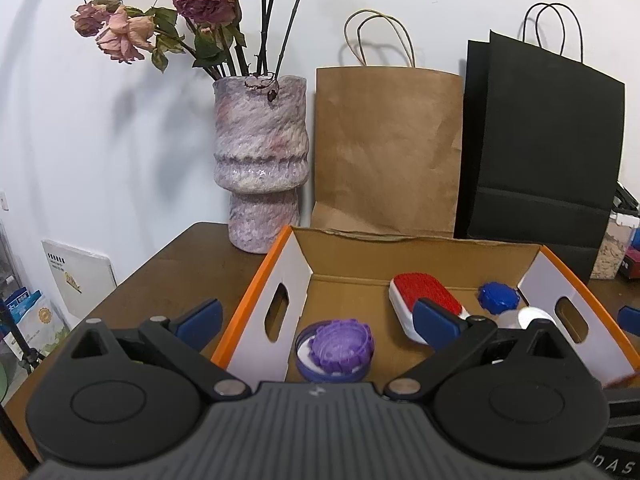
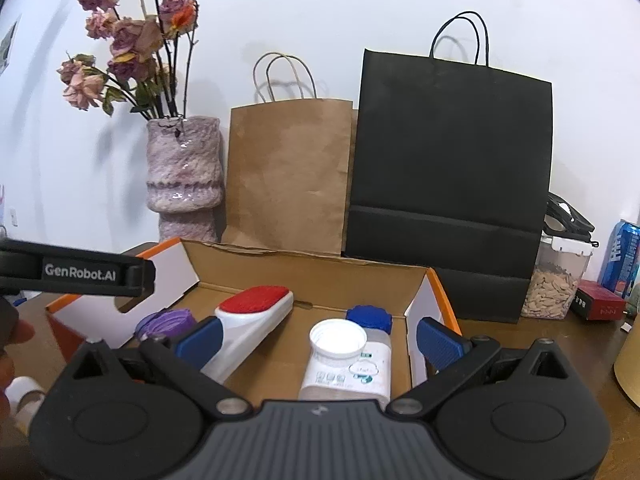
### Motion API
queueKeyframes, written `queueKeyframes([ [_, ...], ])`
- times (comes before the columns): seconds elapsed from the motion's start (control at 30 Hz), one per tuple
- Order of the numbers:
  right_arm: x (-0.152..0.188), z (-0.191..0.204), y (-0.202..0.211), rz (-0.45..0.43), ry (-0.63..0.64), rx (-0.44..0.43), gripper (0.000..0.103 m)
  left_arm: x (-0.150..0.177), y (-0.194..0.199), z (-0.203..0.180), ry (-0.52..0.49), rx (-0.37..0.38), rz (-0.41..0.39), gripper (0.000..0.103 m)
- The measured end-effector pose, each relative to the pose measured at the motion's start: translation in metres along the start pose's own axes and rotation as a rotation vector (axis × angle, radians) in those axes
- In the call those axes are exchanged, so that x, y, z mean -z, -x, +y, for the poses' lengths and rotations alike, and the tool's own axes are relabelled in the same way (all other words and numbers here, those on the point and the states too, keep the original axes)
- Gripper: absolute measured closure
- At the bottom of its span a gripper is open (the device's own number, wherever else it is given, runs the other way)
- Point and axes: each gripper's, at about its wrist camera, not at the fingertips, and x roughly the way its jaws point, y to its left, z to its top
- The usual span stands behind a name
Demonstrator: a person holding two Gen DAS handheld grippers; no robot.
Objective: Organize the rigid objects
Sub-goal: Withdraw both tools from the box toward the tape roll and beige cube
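An open cardboard box [image 1: 344,252] with orange rims and white side walls sits on the brown table; it also shows in the right wrist view [image 2: 304,272]. Inside lie a purple ridged lid [image 1: 340,344] [image 2: 168,320], a red-and-white lint brush [image 1: 424,300] [image 2: 252,316], a blue ridged cap [image 1: 498,298] [image 2: 368,316] and a white-capped clear bottle [image 2: 344,356]. My left gripper [image 1: 320,320] is open and empty above the box's near left corner. My right gripper [image 2: 320,340] is open and empty over the box's near side, with the bottle between its fingers' line of sight.
A purple vase [image 1: 260,156] with dried roses, a brown paper bag [image 1: 384,152] and a black paper bag [image 1: 540,152] stand behind the box. A clear container of chips [image 2: 552,284], a blue can [image 2: 624,256] and a red box [image 2: 596,300] sit at the right.
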Motion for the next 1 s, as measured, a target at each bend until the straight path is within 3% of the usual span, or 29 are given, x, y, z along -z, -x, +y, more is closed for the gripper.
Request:
queueKeyframes([
  [1.0,0.048,0.022,0.097,0.035,0.053,-0.042,0.0,0.059,0.091,0.024,-0.001,-0.013,0.025,0.0],
])
